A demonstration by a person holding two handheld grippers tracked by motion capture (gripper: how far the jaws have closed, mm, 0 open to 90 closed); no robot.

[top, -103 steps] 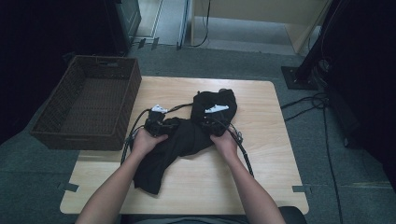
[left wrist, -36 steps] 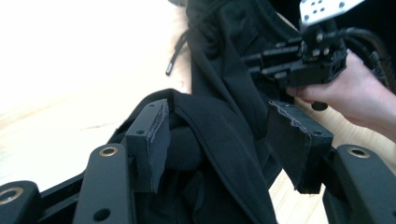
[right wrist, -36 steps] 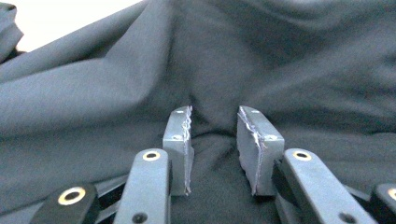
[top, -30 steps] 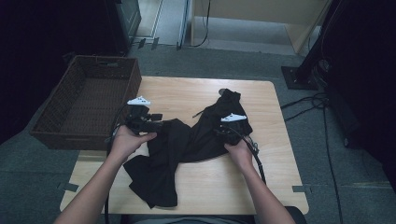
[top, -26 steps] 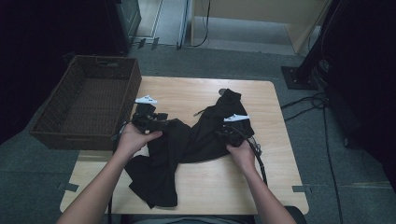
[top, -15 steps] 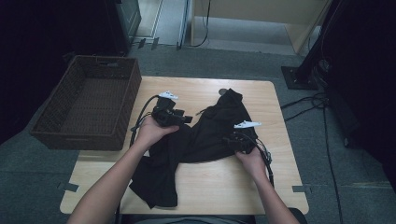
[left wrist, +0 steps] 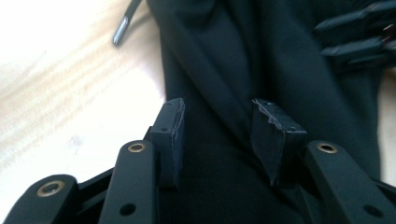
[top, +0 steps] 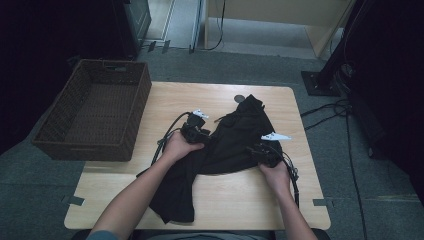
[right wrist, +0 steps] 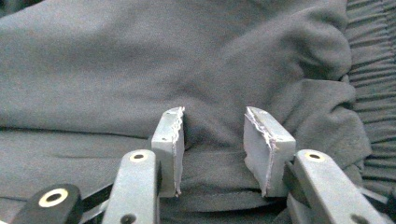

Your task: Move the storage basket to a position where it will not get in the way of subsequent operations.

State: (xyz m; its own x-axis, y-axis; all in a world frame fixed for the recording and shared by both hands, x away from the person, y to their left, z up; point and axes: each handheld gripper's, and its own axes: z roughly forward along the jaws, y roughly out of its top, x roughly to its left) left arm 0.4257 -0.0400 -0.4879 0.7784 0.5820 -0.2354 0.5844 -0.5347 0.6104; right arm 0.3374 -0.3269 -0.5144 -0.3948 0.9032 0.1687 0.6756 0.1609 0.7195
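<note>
A black garment [top: 235, 140] lies spread and rumpled across the wooden table [top: 170, 97], one leg trailing toward the near edge. My left gripper [top: 194, 129] rests at its left side. In the left gripper view its jaws [left wrist: 217, 112] stand apart over the cloth [left wrist: 280, 60] with a fold running between them; they have just been closing, and the pads [left wrist: 170, 135] do not pinch the fold. My right gripper [top: 263, 149] sits on the garment's right side. Its jaws [right wrist: 212, 121] have just opened a little and straddle a hump of cloth [right wrist: 140, 60] beside the ribbed waistband [right wrist: 373, 70].
An empty brown wicker basket [top: 135, 100] stands at the table's left edge. A drawstring tip [left wrist: 120, 33] lies on bare wood beside the garment. A small dark disc [top: 239, 98] sits at the garment's far end. Cables [top: 340, 107] run over the floor at the right.
My left hand has moved right and down from near the basket onto the garment's left side, its jaws narrowing. My right hand has slid right and nearer along the garment.
</note>
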